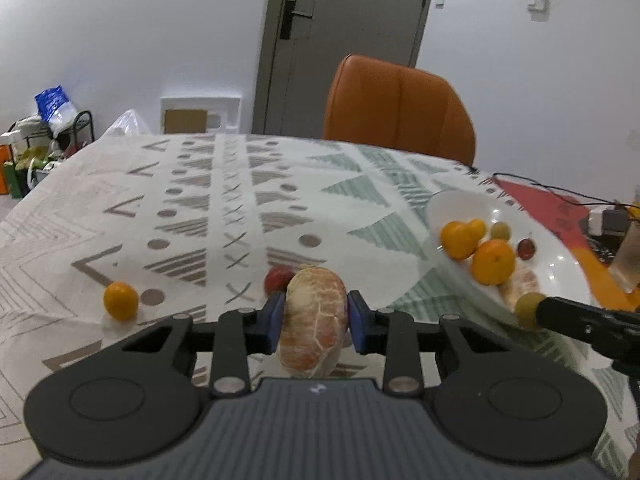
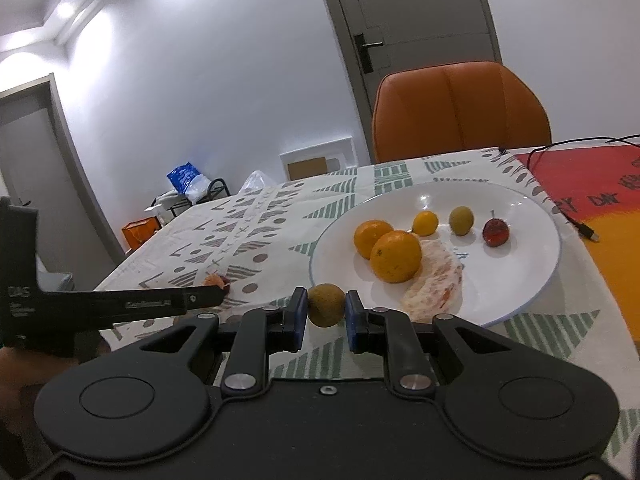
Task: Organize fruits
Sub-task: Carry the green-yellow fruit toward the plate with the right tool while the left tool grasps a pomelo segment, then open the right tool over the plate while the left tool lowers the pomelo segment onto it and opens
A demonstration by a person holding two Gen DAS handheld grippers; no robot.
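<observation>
My left gripper (image 1: 316,320) is shut on a peeled citrus segment (image 1: 314,320) above the patterned tablecloth. A red fruit (image 1: 277,278) lies just behind it and a small orange fruit (image 1: 121,301) lies to the left. My right gripper (image 2: 326,314) is shut on a small brownish-green round fruit (image 2: 326,305) at the near rim of the white plate (image 2: 532,288). The plate holds two oranges (image 2: 396,256), a small yellow fruit (image 2: 425,223), a green fruit (image 2: 461,221), a red fruit (image 2: 496,233) and a peeled segment (image 2: 436,280).
An orange chair (image 2: 460,112) stands behind the table's far edge. A black cable (image 2: 576,220) and a red-orange mat (image 2: 588,184) lie right of the plate. A glass (image 1: 632,256) stands at the far right. Clutter sits on the floor at the left.
</observation>
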